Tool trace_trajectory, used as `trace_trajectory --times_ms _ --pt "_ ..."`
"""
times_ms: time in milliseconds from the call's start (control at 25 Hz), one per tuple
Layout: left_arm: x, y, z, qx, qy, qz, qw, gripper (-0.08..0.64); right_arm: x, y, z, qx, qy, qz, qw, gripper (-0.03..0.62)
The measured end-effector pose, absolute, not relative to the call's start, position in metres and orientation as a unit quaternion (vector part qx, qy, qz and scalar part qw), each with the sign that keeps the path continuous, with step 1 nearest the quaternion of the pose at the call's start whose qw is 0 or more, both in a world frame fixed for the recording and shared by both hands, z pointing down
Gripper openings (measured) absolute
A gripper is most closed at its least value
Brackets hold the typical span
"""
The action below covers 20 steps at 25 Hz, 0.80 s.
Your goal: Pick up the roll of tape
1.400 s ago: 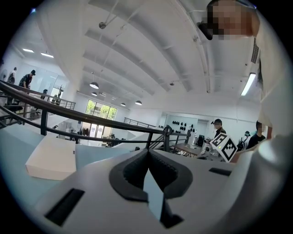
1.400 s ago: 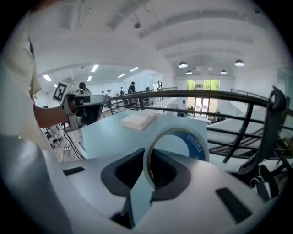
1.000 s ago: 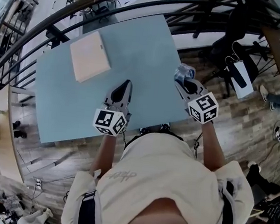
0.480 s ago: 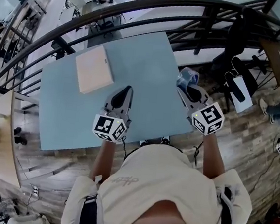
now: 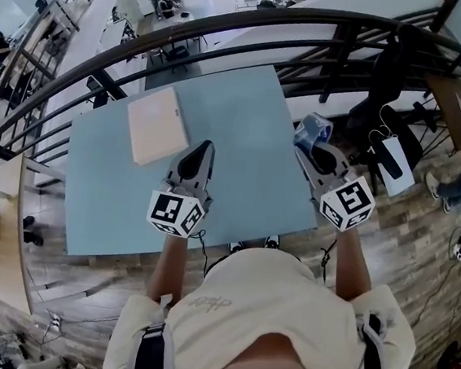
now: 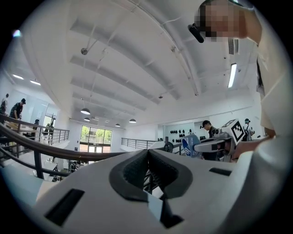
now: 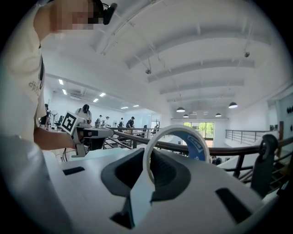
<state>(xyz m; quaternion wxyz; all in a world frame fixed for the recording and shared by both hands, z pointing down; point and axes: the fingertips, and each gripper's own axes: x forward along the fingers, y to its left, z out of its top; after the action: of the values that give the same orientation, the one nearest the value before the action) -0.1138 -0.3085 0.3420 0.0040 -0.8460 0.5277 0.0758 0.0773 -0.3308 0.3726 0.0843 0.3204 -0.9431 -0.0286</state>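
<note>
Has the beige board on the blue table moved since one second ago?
No. The beige board lies at the same place on the table, near its far left corner, turned the same way to its edges. Only the camera shifted.

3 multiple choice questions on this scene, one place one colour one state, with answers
1. Where is the roll of tape? A flat on the table B between the right hand-held gripper's jaws C in the left hand-held gripper
2. What colour is the table top? A light blue B red C black
3. How do the left hand-held gripper's jaws stand? A wide apart B together, nothing between them C clamped on the tape
Answers: B, the right gripper view shows the ring clamped there; A, the head view shows a pale blue top; B, the left gripper view shows its pads meeting, empty.
</note>
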Motion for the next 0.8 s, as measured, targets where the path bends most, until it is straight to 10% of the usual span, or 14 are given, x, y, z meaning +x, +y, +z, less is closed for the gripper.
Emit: trace_trajectory --times_ms 800 --pt "-0.131 -0.307 0.325 -0.838 0.540 0.079 0.015 0.018 0.075 -0.324 0.349 0.324 -0.944 -0.038 0.046 0.051"
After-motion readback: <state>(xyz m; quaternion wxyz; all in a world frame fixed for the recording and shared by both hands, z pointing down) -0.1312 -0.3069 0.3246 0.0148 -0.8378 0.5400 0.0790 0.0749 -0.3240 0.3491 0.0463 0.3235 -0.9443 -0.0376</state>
